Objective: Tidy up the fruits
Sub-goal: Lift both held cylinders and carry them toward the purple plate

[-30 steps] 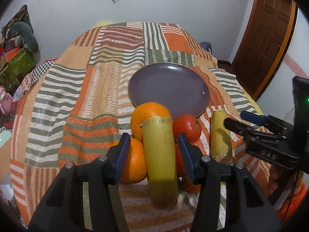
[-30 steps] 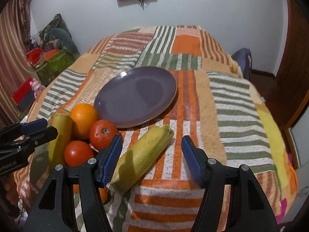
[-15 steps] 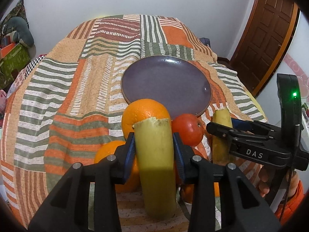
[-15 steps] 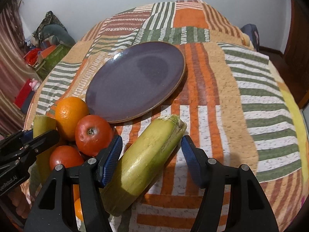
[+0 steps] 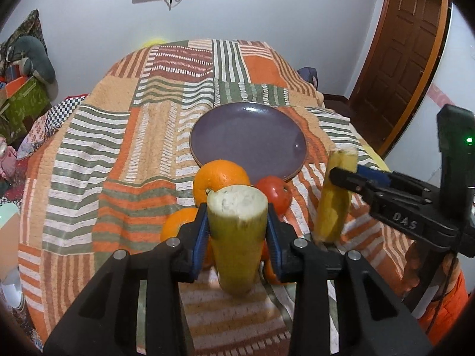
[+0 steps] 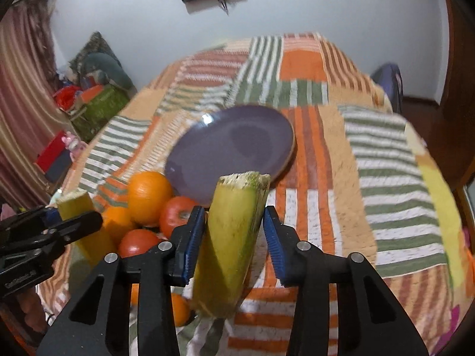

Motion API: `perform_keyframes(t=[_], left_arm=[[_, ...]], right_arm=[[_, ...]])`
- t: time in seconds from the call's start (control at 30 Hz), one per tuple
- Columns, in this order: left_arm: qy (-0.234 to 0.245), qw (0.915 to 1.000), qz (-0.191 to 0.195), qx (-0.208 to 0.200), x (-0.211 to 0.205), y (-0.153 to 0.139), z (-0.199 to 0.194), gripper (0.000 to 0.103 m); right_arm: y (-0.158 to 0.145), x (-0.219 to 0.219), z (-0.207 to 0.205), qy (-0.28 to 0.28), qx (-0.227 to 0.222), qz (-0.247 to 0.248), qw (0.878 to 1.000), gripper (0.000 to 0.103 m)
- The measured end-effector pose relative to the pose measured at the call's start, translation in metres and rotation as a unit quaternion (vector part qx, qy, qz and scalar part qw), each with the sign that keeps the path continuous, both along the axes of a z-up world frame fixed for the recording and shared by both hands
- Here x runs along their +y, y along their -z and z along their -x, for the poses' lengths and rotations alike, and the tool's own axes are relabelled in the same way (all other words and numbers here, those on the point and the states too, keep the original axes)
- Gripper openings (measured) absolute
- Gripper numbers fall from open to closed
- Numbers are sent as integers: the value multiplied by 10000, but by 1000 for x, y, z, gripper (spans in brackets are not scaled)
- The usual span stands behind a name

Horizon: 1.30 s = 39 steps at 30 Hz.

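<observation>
Left wrist view: the left claw (image 5: 237,231) clamps a yellow-green corn cob (image 5: 236,237), tilted up over oranges (image 5: 221,178) and a tomato (image 5: 274,195), near a purple plate (image 5: 248,139) on a striped bedspread (image 5: 118,160).

Right wrist view: the right claw (image 6: 234,231) grips a second corn cob (image 6: 231,243), lifted beside the fruit pile; the plate lies beyond.

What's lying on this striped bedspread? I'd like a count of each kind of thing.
Oranges: 3 in view
Tomatoes: 2
Yellow-green stalk pieces: 2, each held in a pair of jaws
Purple plate: 1
Total: 8
</observation>
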<state>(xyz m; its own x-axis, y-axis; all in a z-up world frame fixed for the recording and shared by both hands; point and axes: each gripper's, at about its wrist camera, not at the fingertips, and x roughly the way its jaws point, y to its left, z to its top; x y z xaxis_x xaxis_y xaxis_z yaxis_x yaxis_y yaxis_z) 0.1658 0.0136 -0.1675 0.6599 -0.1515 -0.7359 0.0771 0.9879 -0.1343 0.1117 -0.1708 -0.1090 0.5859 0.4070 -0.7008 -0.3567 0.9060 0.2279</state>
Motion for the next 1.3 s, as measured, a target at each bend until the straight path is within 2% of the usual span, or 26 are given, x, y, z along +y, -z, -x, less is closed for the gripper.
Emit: perform_keyframes(t=[0.1,0.2,0.4,0.77,0.87,0.97,1.13,1.3], left_arm=[[72,10000,-2,4,-4,-2,11,35],[54,9999,-8,138,-6,6,13,35],[-49,9999,81,102,-4,10,16,36],[-141,9999,2,-3,-2,15,12,36],[-103,9999,69,75,1,10,8,36],[-84,9999,-9,-76,2,-3,9,35],[-78,9990,-44,-449,3,-33,6,35],[-71,9975,-43,-703,3,-55,-13,35]], right_arm=[[-8,-1,13,-23,-191,142,9997,34],[-6,1,21,-48,-242,248,9994,34],[-1,1,35,-55,-354,336,9988,34],[10,6,28,-94,-210,301,9993,34],[7,4,25,-57,-130,225,9996,34],[2,0,22,-7,-113,169,9998,34],[-15,-11,15,125,-361,171,9991,34],[-34,-15,3,171,-654,212,9975,34]])
